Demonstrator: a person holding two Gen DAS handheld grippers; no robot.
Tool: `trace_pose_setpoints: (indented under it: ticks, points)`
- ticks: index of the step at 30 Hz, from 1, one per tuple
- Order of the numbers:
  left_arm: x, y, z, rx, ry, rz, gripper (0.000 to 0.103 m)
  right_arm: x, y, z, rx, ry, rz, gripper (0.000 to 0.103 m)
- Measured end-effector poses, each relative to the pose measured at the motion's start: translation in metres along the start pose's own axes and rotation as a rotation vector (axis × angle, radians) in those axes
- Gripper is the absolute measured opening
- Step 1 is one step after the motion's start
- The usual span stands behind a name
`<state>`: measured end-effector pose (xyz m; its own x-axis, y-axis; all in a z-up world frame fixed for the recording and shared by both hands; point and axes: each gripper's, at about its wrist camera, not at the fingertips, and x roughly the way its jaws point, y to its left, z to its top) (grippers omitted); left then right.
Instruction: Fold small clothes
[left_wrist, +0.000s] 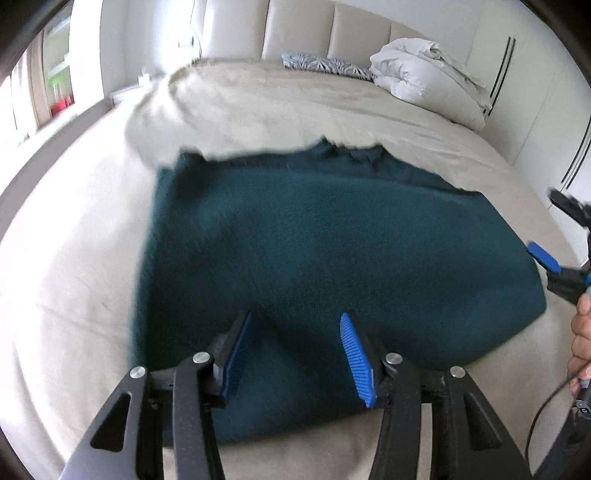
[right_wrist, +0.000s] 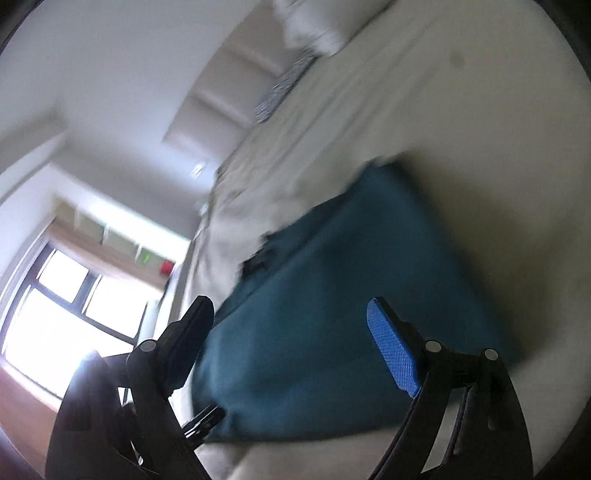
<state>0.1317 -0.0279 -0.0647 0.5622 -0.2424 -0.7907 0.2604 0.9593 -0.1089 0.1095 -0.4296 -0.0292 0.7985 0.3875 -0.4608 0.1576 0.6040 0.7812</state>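
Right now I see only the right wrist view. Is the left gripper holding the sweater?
Observer: No. The left gripper has its fingers apart over the near edge of the sweater and pinches no cloth.
Operator: And my right gripper, is it on the cloth?
Observer: It seems not. The right gripper is open just off the right edge of the sweater, over the bed.

The left wrist view looks steeply down, close over the teal garment (left_wrist: 332, 251) on the bed (left_wrist: 74, 258); the right wrist view, rolled sideways, shares both.
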Motion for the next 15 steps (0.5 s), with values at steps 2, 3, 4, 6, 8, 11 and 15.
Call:
trace_pose_setpoints:
  ticks: [2, 3, 4, 6, 8, 11, 15]
  points:
    - [-0.005, 0.003, 0.014, 0.007, -0.035, 0.011, 0.055, 0.034, 0.024, -0.001, -0.016, 0.06, 0.036, 0.086]
    - [-0.004, 0.006, 0.023, 0.0, -0.048, 0.009, 0.056, 0.056, 0.036, -0.002, -0.026, 0.096, 0.062, 0.086]
    - [-0.003, 0.01, 0.033, -0.011, -0.063, 0.002, 0.056, 0.075, 0.047, -0.003, -0.036, 0.122, 0.083, 0.086]
    - [0.004, 0.015, 0.052, -0.019, -0.093, -0.003, 0.056, 0.115, 0.069, -0.005, -0.053, 0.182, 0.122, 0.086]
    - [0.021, 0.015, 0.068, -0.001, -0.084, 0.021, 0.056, 0.146, 0.08, -0.008, -0.043, 0.233, 0.142, 0.086]
    - [0.053, 0.021, 0.076, 0.011, -0.034, 0.047, 0.056, 0.183, 0.075, -0.012, 0.003, 0.297, 0.132, 0.086]
    - [0.068, 0.049, 0.063, -0.037, -0.049, -0.038, 0.058, 0.185, 0.049, -0.002, 0.026, 0.282, 0.149, 0.082]
